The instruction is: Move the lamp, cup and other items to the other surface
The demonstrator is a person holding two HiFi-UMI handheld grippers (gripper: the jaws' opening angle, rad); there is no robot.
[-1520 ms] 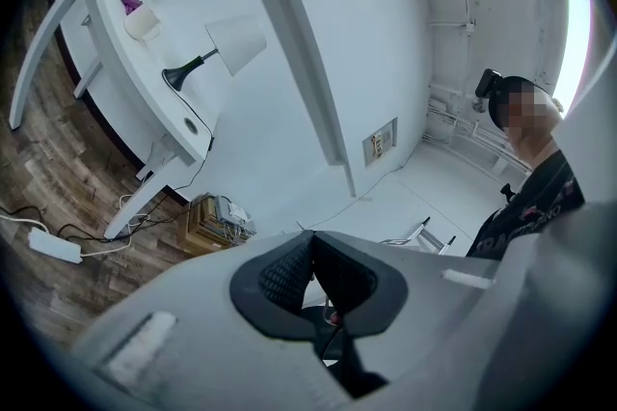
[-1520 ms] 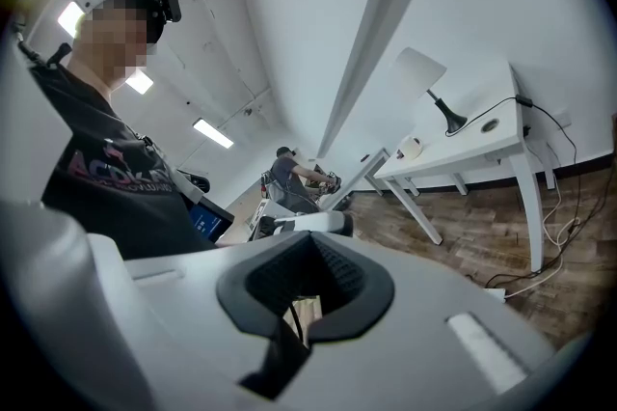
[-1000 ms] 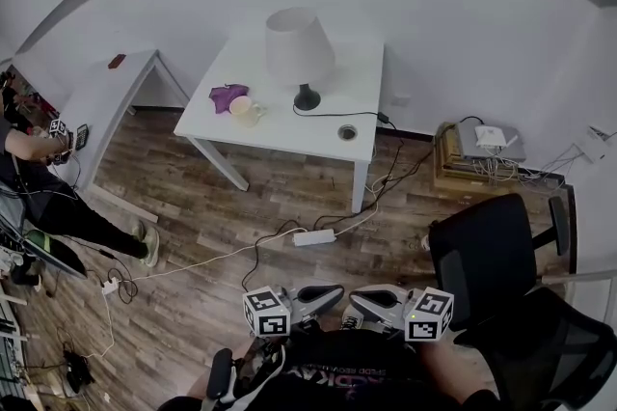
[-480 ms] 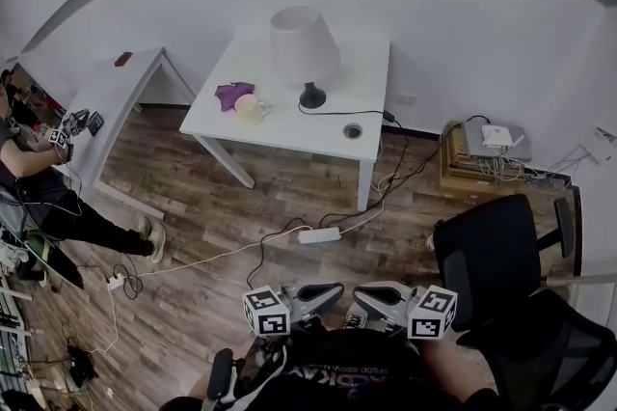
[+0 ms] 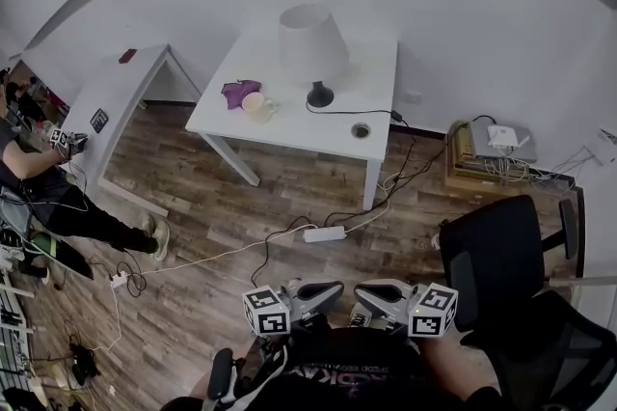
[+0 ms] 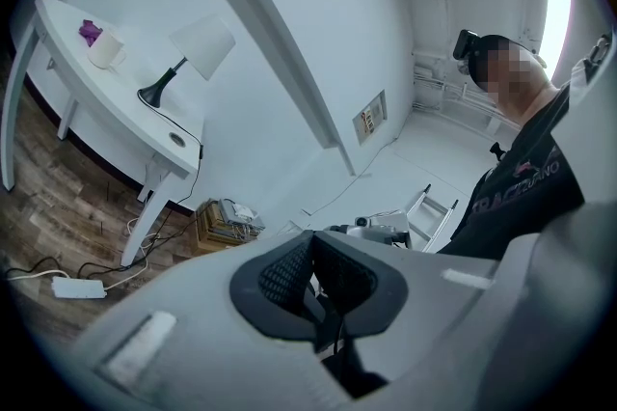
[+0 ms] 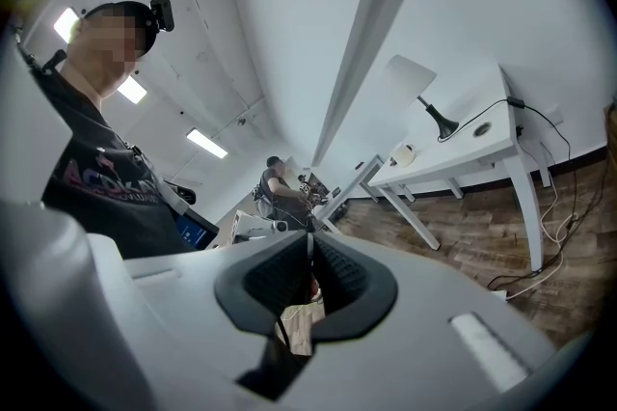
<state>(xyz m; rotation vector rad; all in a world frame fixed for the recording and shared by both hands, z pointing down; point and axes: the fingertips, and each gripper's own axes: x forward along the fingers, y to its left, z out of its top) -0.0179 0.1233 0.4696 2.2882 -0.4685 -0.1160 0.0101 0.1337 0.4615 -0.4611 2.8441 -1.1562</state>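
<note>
Across the room a white table [image 5: 289, 124] carries a white-shaded lamp [image 5: 313, 42], a pale cup [image 5: 257, 107] and a purple cloth [image 5: 238, 91]. A second white surface [image 5: 120, 95] stands to its left. Both grippers hang low against my body, far from the table. My left gripper [image 5: 333, 289] has its jaws together and holds nothing. The jaws of my right gripper [image 5: 362, 294] stand nearly together, also with nothing between them. The left gripper view shows the lamp [image 6: 198, 42] and cup [image 6: 104, 50]. In the right gripper view the lamp [image 7: 415, 81] and cup [image 7: 407, 151] are distant.
A black office chair [image 5: 492, 260] stands close on my right. A power strip [image 5: 324, 233] and cables lie on the wood floor between me and the table. A box stack with a router [image 5: 487, 149] sits by the wall. A person [image 5: 39, 178] is at far left.
The head view has shifted a little, so the table and lamp sit slightly further right and lower in frame. The person at left has moved their arms. Both grippers stay put.
</note>
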